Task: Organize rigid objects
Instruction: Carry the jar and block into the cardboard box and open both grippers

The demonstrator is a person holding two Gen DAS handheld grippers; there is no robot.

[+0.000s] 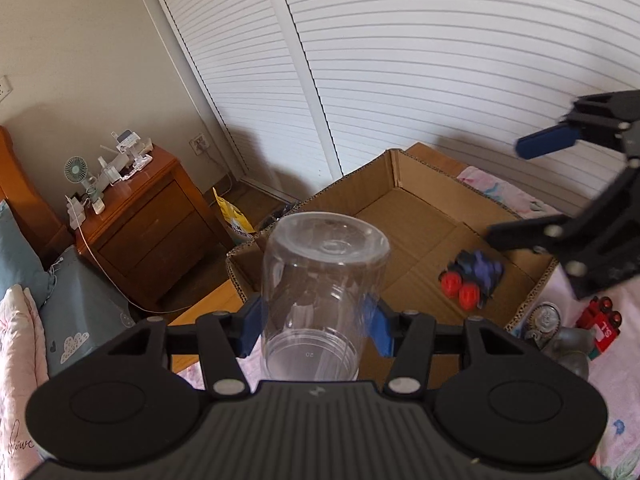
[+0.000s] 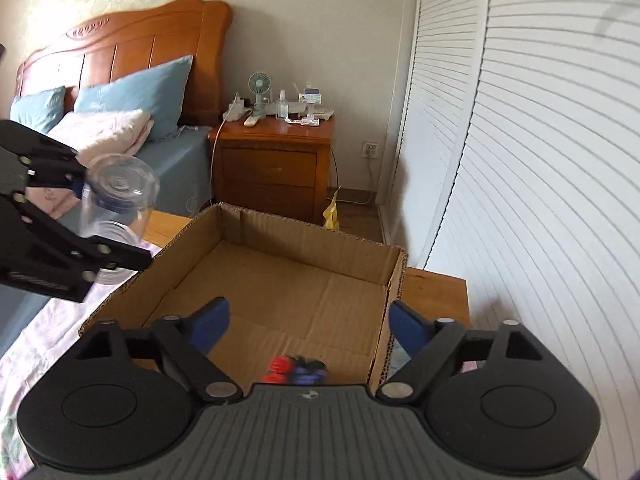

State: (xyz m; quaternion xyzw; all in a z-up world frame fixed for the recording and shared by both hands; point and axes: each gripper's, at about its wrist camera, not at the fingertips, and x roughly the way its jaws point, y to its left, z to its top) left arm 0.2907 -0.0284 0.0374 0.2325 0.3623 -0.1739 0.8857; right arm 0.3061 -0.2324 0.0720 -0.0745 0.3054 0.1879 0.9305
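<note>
While the left wrist camera is looking forward, the left gripper (image 1: 316, 326) is clamping a clear plastic jar (image 1: 320, 292) between its blue pads (image 1: 251, 330), the jar pointing base-outward near the corner of the cardboard box (image 1: 532, 300). A blue toy car with red wheels (image 1: 472, 282) is lying inside the box near its right wall. Just outside that wall, a metal can (image 1: 546, 318) and a red toy (image 1: 602, 326) are sitting on the pink floral bedding (image 1: 612, 396). The right gripper (image 1: 520, 190) is hovering at the right edge, its jaws spread wide with nothing between them.

From the right wrist camera, the right gripper (image 2: 310, 326) is hanging open and empty over the box's (image 2: 304, 230) near end, with the toy car (image 2: 296, 370) blurred directly below it. At the left, the left gripper (image 2: 108, 216) is holding the jar (image 2: 118, 200) beside the box's left wall. A wooden nightstand (image 2: 272, 164) is standing beyond the box.
</note>
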